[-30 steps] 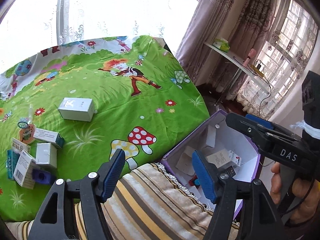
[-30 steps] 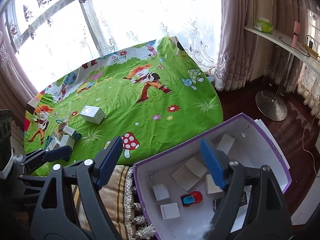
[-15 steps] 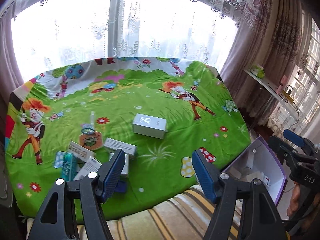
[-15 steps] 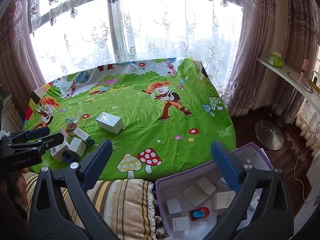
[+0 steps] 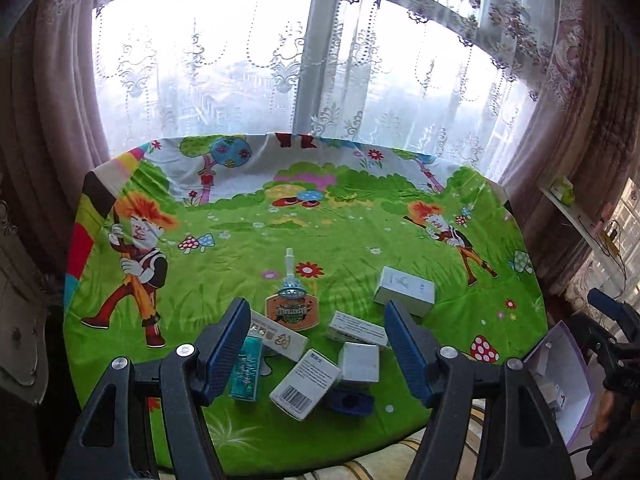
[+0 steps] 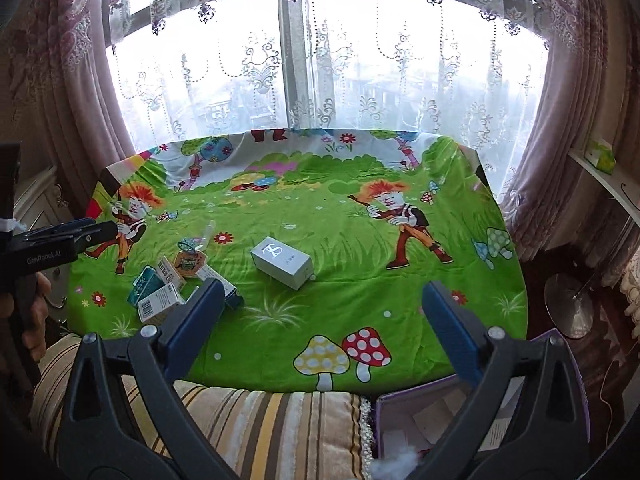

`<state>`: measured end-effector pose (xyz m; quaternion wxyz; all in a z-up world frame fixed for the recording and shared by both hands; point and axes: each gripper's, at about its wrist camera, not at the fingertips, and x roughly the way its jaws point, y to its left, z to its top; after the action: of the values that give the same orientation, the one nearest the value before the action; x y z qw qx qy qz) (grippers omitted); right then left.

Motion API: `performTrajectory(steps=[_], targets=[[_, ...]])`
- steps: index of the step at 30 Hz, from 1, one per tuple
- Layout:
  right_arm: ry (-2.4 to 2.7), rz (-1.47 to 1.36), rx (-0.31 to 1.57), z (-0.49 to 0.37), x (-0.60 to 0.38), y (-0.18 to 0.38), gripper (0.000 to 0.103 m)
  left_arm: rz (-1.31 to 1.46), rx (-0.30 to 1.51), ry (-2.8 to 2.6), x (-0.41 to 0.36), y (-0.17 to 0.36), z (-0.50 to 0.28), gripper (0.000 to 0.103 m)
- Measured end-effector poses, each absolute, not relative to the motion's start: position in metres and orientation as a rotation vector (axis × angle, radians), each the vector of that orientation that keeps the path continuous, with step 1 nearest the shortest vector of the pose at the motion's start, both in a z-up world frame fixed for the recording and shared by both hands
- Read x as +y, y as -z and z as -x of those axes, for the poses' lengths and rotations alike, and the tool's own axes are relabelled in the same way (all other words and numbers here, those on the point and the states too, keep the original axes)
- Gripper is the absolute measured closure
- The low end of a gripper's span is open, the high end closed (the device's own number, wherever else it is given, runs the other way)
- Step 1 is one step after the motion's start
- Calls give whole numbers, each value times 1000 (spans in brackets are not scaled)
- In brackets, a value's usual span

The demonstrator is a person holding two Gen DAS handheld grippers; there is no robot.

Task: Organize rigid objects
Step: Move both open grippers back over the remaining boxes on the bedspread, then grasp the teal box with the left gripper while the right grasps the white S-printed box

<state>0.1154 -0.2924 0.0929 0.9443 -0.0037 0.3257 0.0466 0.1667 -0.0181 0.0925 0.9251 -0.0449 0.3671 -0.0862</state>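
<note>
A cluster of small boxes lies on the green cartoon cloth: a teal box [image 5: 244,372], a barcode box [image 5: 304,384], a white box [image 5: 358,362], an orange pack [image 5: 292,310] and a dark blue piece [image 5: 348,400]. A grey-white box [image 5: 404,290] lies apart to their right. My left gripper [image 5: 316,306] hovers open over the cluster, touching nothing. My right gripper [image 6: 323,286] stands wide open and empty above the cloth's near edge, with the grey-white box [image 6: 282,262] beyond it. The purple storage box [image 6: 560,344] sits low at the right.
The round table's cloth [image 5: 360,216] is backed by a lace-curtained window. A striped cushion [image 6: 248,420] lies along the near edge. A shelf [image 6: 608,176] and a lamp base [image 6: 568,304] stand on the right. The purple box [image 5: 560,364] holds several small items.
Both grippers swung left, away from the purple box toward the table; the box cluster now lies between the left fingers' view. The right jaws spread wider.
</note>
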Motion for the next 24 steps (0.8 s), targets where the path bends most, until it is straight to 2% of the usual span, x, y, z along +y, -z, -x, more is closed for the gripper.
performTrajectory(steps=[9,11,17,24], targets=[[-156,76,731,-153,-265,-72,3,197,829,102,29,-50,-182,34],[-164,107,757,-163,-260,-64,3,204,871,89,33,-36,-185,42],[-200,189,821,-189,-249,-39,3,231,995,106,38,7,-196,57],[-276,329,858,-221,-235,-15,3,252,1067,130,38,31,-206,61]])
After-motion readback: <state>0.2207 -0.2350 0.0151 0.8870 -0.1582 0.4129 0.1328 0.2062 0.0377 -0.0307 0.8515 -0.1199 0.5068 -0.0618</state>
